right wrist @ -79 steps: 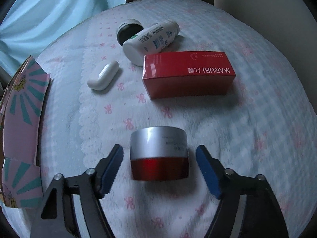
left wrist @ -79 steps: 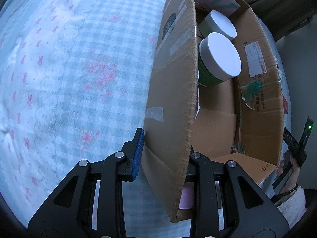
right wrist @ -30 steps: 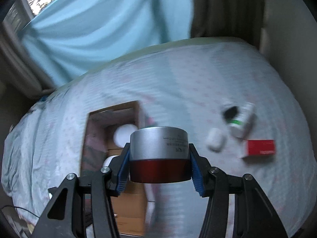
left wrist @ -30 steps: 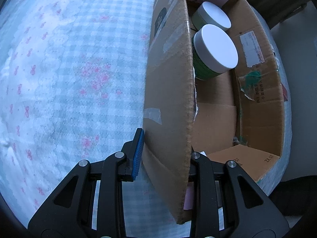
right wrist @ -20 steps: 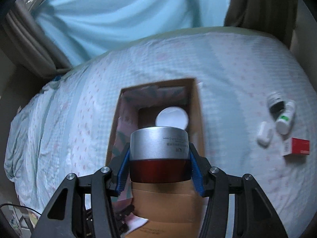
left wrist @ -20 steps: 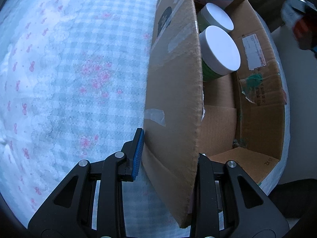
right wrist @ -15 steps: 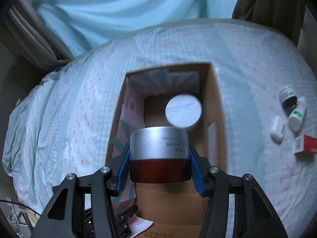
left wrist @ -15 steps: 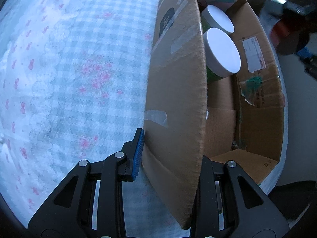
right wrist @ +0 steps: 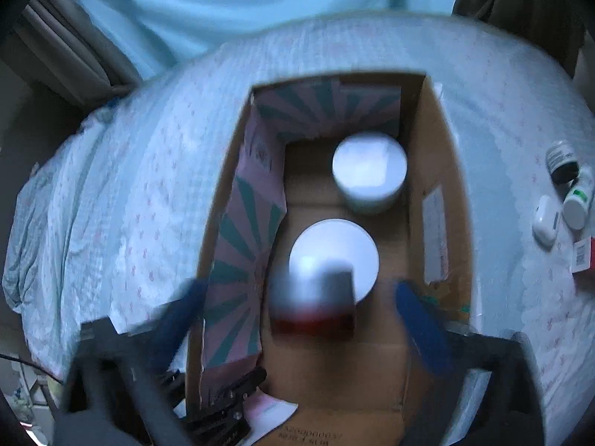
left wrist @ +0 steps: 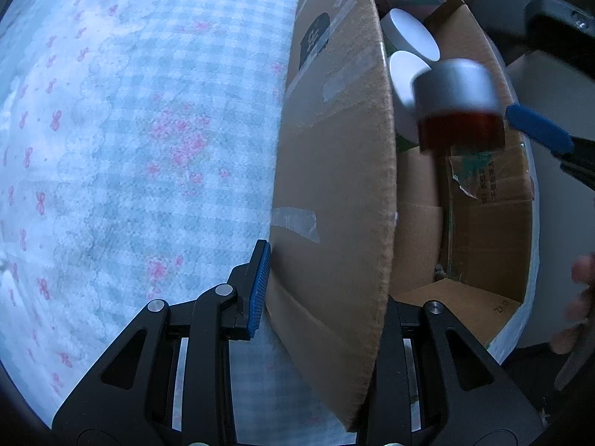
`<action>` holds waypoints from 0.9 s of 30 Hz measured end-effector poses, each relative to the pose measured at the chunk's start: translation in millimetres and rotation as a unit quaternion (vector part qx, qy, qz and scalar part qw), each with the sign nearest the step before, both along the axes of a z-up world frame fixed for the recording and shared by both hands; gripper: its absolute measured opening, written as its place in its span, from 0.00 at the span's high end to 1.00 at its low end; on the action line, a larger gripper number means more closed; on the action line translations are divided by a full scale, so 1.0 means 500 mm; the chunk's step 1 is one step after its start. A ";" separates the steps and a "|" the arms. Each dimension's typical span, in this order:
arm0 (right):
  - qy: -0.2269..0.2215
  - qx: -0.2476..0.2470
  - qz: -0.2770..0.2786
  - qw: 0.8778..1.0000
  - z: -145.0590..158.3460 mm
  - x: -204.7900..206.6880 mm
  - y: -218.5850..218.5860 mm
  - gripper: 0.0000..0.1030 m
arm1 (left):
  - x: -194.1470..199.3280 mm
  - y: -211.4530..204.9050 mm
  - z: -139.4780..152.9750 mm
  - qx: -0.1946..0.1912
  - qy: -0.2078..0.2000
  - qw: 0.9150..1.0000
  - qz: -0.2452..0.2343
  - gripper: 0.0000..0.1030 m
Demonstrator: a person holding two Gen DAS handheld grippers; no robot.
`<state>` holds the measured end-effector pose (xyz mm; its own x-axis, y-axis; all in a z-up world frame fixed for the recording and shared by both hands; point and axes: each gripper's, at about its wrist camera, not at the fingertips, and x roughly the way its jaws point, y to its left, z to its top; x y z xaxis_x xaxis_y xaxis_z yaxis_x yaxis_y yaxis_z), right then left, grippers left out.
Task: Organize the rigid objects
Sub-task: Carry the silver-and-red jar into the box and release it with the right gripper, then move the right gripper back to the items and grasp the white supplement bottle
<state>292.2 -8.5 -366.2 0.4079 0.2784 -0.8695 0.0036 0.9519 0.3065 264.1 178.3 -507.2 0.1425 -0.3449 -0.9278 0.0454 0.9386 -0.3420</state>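
Observation:
An open cardboard box [right wrist: 442, 193] sits on the bedspread. Two white-lidded jars [right wrist: 368, 174] [right wrist: 333, 252] stand inside it. My left gripper [left wrist: 323, 290] is shut on the box's side wall [left wrist: 334, 171]. My right gripper [right wrist: 301, 308] is above the box with its blue pads spread wide apart. The silver-and-red jar [right wrist: 312, 304] is blurred between them, touching neither pad, over the box floor. In the left wrist view the jar [left wrist: 457, 104] hangs above the box opening next to one blue pad [left wrist: 535, 130].
A dark jar [right wrist: 561, 161], a white bottle [right wrist: 578, 200], a white case [right wrist: 544, 219] and a red carton [right wrist: 584, 254] lie on the bed right of the box. Pink-and-teal patterned card [right wrist: 241, 245] lines the box's left inside.
My right gripper carried the silver-and-red jar over the box, then opened; the jar has left the pads and is dropping. My left gripper keeps its hold on the box wall.

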 end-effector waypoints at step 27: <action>-0.023 0.006 0.008 1.000 0.075 -0.071 -0.076 0.00 | -0.003 -0.015 -0.015 0.001 -0.006 1.000 -0.006 0.76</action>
<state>256.7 -46.7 -328.8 0.4426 0.2955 -0.8466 -0.0250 0.9478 0.3178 262.6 170.7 -514.8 0.1497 -0.3441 -0.9269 0.0604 0.9389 -0.3388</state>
